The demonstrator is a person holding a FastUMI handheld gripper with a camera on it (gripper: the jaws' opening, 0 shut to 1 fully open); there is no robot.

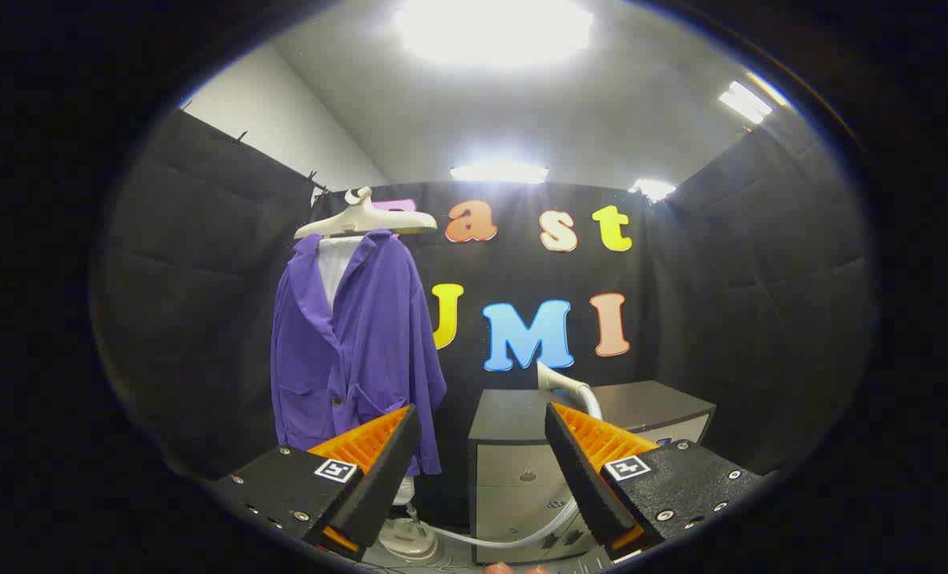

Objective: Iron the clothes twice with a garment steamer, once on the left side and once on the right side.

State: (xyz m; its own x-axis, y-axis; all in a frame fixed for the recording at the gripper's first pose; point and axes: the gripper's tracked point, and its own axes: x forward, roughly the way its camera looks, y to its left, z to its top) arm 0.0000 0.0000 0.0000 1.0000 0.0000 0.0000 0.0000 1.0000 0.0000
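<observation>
My gripper [481, 434] has its fingers spread wide and they hold nothing. Beyond my left finger the purple jacket [358, 351] hangs on a white hanger [366, 222]; its right edge falls free beside the cabinet [521, 446], with a narrow gap between. The steamer head [563, 383] lies, I think, on the cabinet top, just ahead of my right finger, and its hose [505, 536] runs down to the floor.

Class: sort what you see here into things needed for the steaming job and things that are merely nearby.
For the job: purple coat on its hanger; steamer head on the cabinet; hose; open tool, holding nothing.

Merely nearby: cabinet; stand base; ceiling lights.
</observation>
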